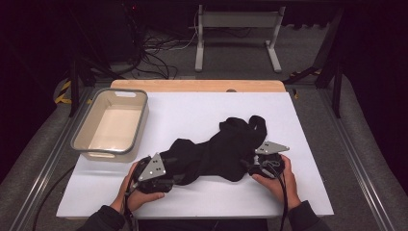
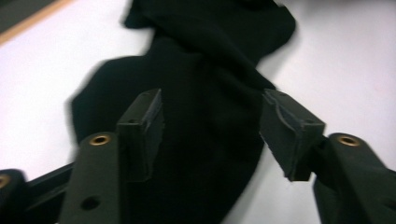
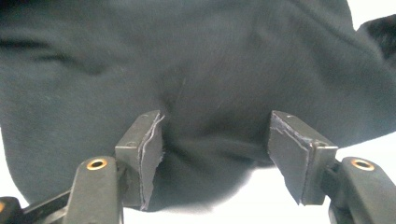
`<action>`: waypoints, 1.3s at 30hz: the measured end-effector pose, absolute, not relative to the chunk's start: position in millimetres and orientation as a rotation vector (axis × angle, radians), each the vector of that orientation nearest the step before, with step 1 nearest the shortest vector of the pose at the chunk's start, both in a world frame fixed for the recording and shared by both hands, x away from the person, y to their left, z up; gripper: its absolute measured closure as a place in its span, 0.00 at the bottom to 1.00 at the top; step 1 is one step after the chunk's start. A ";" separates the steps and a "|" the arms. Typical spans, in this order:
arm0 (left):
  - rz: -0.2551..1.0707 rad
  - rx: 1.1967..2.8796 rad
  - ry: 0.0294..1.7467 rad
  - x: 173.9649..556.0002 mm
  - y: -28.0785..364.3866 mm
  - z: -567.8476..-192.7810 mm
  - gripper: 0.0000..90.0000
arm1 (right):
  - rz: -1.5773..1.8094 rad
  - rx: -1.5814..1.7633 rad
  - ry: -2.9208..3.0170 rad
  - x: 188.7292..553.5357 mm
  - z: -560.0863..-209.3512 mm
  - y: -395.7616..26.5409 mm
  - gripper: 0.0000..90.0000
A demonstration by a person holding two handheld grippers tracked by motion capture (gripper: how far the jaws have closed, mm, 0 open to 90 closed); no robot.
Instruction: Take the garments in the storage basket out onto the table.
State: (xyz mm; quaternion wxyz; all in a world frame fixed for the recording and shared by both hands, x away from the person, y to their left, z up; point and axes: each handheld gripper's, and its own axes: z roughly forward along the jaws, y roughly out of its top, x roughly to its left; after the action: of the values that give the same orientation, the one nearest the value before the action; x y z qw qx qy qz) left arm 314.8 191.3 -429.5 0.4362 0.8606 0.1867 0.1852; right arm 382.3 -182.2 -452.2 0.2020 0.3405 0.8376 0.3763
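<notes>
Work in hand: a person handles a black garment [image 1: 216,151] with a gripper in each hand at a white table [image 1: 192,113].
Garment position: it lies crumpled across the near middle of the table, running from the left gripper [image 1: 161,174] up and across to the right gripper [image 1: 255,166], well apart from the beige tub [image 1: 111,124] at the table's far left.
Left gripper state: in the left gripper view its jaws stand well apart with the cloth [image 2: 205,116] lying between and under them; neither pad presses on fabric, so nothing is held.
Right gripper state [image 3: 215,154]: jaws likewise spread wide, straddling a hem of the cloth [image 3: 196,84]; the pads stand clear of it, no grip.
Risk, missed pinch: with the fabric flat on the table, closing jaws may slide over it and catch nothing; the pads likely need to press down first.
Risk, uneven pick: a grip on one layer only could drag the bunched middle and twist the garment further.
Risk, pad wear: the right gripper's pad facings look frayed and peeling at the edges, which may weaken hold on smooth cloth.
Risk, visibility: black cloth hides folds, so layer count at either jaw cannot be told.
</notes>
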 end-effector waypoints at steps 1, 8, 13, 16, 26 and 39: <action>0.454 2.166 0.442 313.2 188.2 -431.9 0.44 | 1.036 0.959 2.341 382.8 -453.4 -182.3 0.41; 0.401 2.260 0.447 319.5 178.4 -449.0 0.41 | 1.019 1.013 2.302 388.0 -454.7 -185.8 0.36; 0.401 2.279 0.502 330.4 185.5 -455.9 0.43 | 1.044 1.005 2.297 392.3 -454.5 -184.8 0.36; 0.386 2.286 0.520 334.9 187.7 -459.0 0.43 | 1.065 1.024 2.290 395.0 -454.2 -185.9 0.36; 0.280 2.279 0.564 348.2 189.8 -463.4 0.43 | 1.152 1.040 2.235 415.8 -449.6 -179.0 0.38; 0.207 2.270 0.539 359.2 181.7 -463.1 0.80 | 1.046 1.063 2.264 476.6 -445.5 -163.5 0.31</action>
State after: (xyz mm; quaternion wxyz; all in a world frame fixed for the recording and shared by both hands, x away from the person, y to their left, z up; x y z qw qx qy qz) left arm 359.2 181.7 -463.1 0.3893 0.8927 0.2119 0.0815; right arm 476.6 -163.5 -445.5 0.2135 0.3829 0.8159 0.3769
